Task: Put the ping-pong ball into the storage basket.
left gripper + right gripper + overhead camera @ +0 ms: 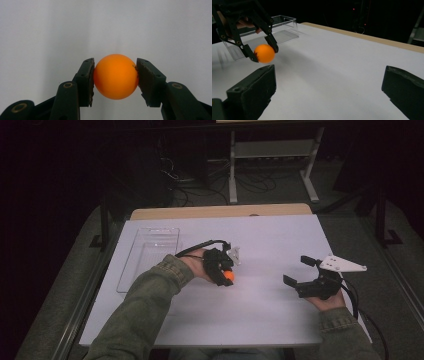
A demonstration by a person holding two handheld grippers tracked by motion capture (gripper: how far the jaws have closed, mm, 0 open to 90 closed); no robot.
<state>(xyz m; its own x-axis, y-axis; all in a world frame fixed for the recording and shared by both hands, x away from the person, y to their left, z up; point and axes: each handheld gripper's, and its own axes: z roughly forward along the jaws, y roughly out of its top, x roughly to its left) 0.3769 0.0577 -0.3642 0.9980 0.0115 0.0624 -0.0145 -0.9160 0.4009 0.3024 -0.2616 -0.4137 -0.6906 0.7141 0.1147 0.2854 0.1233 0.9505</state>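
Your high view looks forward and down on the white-topped bench (260, 295). Your left camera sits close, facing straight down at the small orange ball (116, 76). Your right camera looks low across the bench, sharing that ball (264, 53) and the clear plastic tray (284, 27).

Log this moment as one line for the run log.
left gripper: shut on orange ball | right gripper: open, holding nothing | clear tray: holds nothing visible

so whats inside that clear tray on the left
Nothing that can be seen: the clear tray looks bare through its floor and walls in the high view. In the right gripper view, the left claw, shut on the orange ball, covers part of it.
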